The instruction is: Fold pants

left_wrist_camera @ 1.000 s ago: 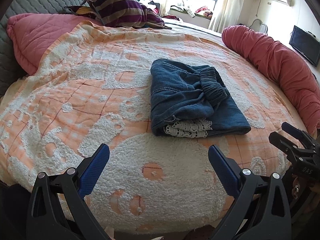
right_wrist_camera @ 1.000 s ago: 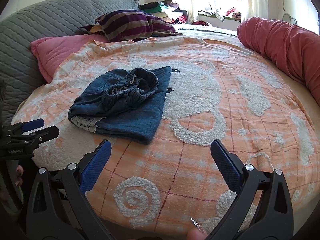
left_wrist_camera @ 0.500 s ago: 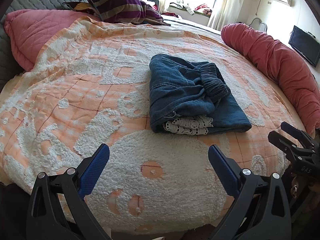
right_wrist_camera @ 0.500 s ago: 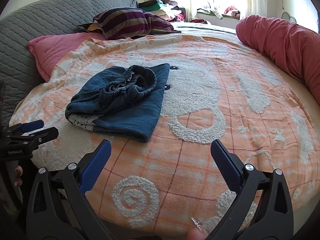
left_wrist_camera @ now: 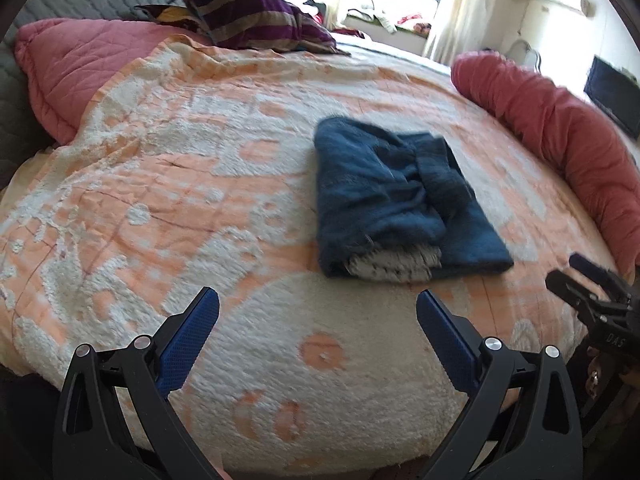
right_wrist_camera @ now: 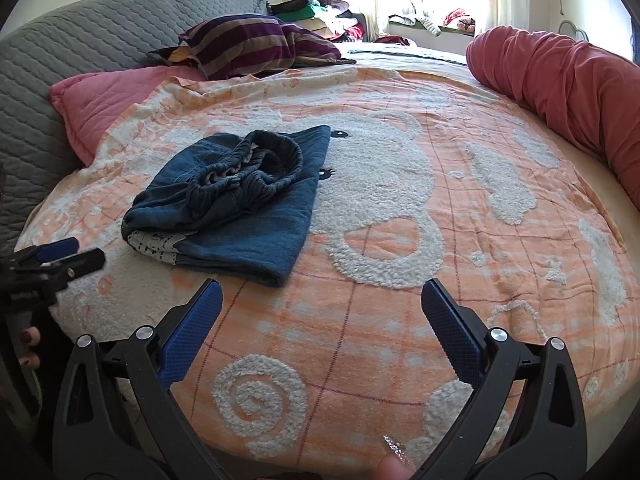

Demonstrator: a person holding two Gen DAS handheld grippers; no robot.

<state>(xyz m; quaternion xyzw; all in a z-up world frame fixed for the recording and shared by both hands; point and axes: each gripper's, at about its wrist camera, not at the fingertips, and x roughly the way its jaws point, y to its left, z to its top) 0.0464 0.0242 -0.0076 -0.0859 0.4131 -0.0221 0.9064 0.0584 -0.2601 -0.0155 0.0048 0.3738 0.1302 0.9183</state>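
The pants lie folded in a squat blue bundle on the blanket, left of the bed's middle from my right camera, with the elastic waistband bunched on top and a white lace hem poking out at the near end. I judge them soft, light denim: limp, prone to sliding layer over layer, so any tidying should pinch through all layers at the thick folded edge or the waistband, not the lace. My left gripper is spread wide and empty, short of the bundle. My right gripper is equally wide, holding nothing, over bare blanket. A red bolster lies along the far right edge
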